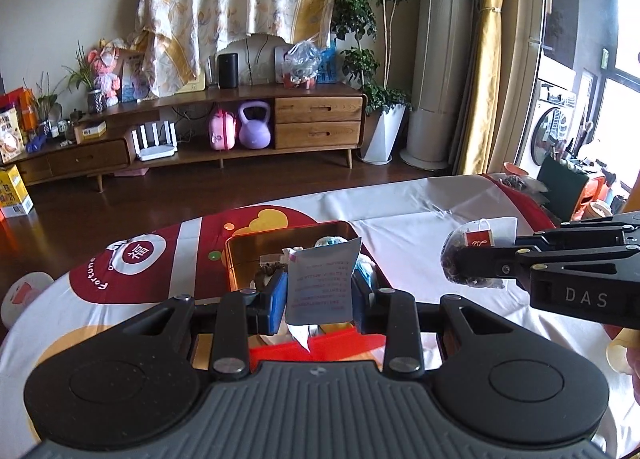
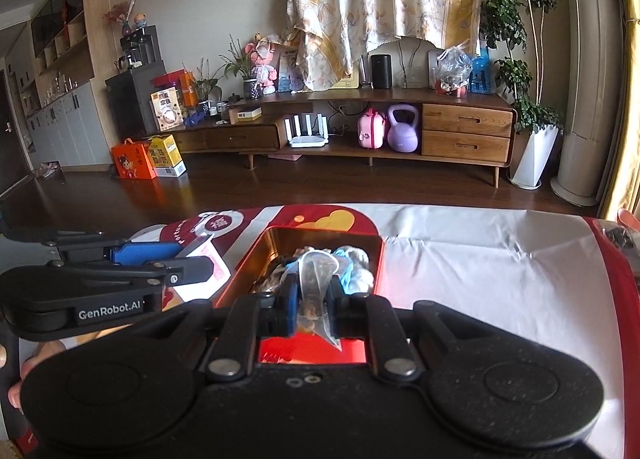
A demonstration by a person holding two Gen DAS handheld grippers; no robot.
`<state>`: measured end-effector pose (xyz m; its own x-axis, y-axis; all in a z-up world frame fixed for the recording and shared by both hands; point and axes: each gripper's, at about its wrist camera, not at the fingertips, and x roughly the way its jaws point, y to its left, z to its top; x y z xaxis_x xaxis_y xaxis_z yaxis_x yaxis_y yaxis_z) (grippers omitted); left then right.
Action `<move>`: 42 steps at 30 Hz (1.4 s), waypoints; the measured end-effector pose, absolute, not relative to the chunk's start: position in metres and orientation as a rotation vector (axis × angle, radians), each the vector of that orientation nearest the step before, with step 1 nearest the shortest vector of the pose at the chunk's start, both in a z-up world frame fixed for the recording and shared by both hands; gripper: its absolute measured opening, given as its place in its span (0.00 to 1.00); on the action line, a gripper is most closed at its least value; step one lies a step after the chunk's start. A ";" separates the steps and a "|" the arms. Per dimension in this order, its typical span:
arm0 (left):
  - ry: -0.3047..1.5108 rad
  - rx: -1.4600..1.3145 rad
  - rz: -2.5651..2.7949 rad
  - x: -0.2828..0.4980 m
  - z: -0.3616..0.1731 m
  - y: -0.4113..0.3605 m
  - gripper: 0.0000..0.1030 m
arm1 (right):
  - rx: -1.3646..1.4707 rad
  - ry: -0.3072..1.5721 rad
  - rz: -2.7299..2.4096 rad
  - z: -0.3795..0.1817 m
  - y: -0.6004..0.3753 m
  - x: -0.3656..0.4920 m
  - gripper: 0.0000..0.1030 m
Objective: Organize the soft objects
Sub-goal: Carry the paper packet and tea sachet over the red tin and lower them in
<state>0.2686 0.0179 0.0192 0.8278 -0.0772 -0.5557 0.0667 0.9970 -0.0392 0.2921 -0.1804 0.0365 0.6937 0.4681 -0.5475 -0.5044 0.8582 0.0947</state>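
Observation:
A gold-lined red tin box (image 1: 280, 237) (image 2: 316, 235) stands on the table and holds several soft packets and a light blue bundle (image 2: 352, 263). My left gripper (image 1: 320, 295) is shut on a flat grey printed packet (image 1: 322, 283), held upright above the near end of the box. My right gripper (image 2: 314, 299) is shut on a clear plastic bag of dark bits (image 2: 316, 283), also over the box's near end. In the left wrist view the right gripper (image 1: 468, 259) shows at the right with its bag (image 1: 460, 251). In the right wrist view the left gripper (image 2: 196, 259) shows at the left.
The table wears a white and red cloth (image 2: 480, 267) with printed characters. A red lid or card (image 2: 312, 351) lies under the near end of the box. A wooden TV cabinet (image 2: 360, 131) and potted plants (image 2: 532, 99) stand across the dark floor.

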 end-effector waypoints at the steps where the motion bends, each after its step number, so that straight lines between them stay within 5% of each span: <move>1: 0.594 -0.021 -0.074 0.274 0.018 0.019 0.31 | -0.064 0.595 0.540 0.036 -0.180 0.297 0.13; 42: 0.767 -0.123 -0.042 0.413 -0.081 0.051 0.31 | -0.099 0.771 0.557 -0.072 -0.128 0.395 0.13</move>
<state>0.4132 0.0512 -0.0810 0.7194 -0.0822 -0.6897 -0.0072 0.9920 -0.1257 0.3955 -0.1282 -0.0719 0.5812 0.4410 -0.6839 -0.5113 0.8517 0.1147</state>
